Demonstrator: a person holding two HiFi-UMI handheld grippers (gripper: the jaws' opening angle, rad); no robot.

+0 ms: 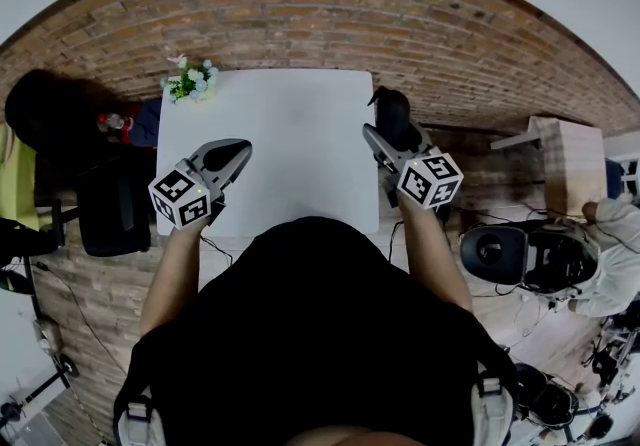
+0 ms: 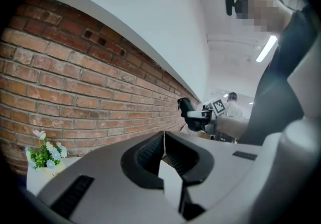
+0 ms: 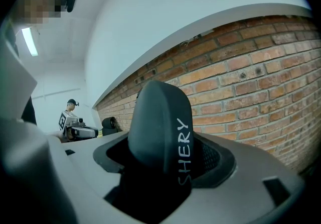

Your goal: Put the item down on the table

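- Red brick wall [image 1: 330,4] behind white square table [image 1: 270,134].
- Small pot of white flowers [image 1: 190,79] on table's far left corner.
- Black office chair [image 1: 112,206] beside table's left edge.
- Long ceiling strip light [image 2: 266,48] lit.

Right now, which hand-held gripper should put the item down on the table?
Right: the right hand-held gripper holds the dark item beside the white table; the left hand-held gripper is shut, empty.
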